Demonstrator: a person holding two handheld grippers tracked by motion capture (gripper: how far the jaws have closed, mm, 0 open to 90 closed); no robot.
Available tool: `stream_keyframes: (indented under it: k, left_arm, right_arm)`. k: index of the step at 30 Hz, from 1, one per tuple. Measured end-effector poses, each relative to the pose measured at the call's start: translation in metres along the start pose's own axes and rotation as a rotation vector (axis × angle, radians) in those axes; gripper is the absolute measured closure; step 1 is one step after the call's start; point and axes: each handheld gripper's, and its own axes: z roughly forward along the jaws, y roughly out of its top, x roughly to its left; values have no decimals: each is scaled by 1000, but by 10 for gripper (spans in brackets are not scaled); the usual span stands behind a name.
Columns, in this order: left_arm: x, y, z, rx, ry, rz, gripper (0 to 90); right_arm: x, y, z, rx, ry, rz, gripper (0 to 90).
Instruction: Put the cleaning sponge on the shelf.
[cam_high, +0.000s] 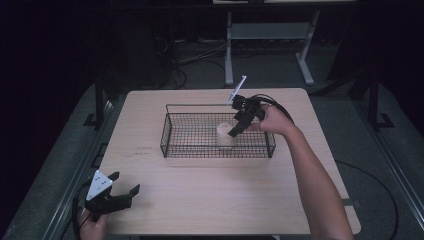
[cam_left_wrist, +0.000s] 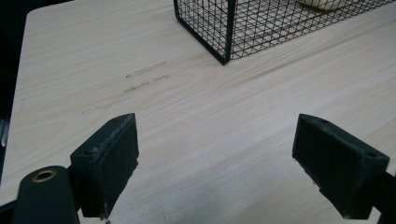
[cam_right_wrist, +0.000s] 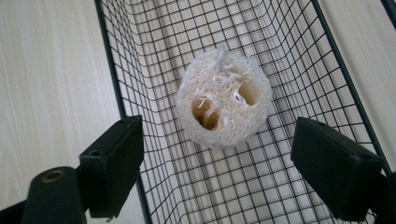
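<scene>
A light wooden square table (cam_high: 210, 200) carries a black wire-mesh rectangular basket (cam_high: 172, 135) near its centre. A pale round loofah sponge slice (cam_right_wrist: 224, 105) lies on the basket floor, toward its right half. The right gripper (cam_high: 239, 125) hangs over it, jaws spread, gripping nothing. The left gripper (cam_high: 122, 192) rests at the table's near-left corner, jaws spread wide and empty.

loofah (cam_left_wrist: 324, 3) cut by frame edge, basket (cam_left_wrist: 224, 28) cropped
</scene>
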Motion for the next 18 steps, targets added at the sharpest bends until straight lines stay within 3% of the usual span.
stream_keyframes:
  k: [18]
  left_arm:
    - [0,0,0,-1,1,0,137]
  right_arm:
    - [22,-2,-16,13,0,-55,169]
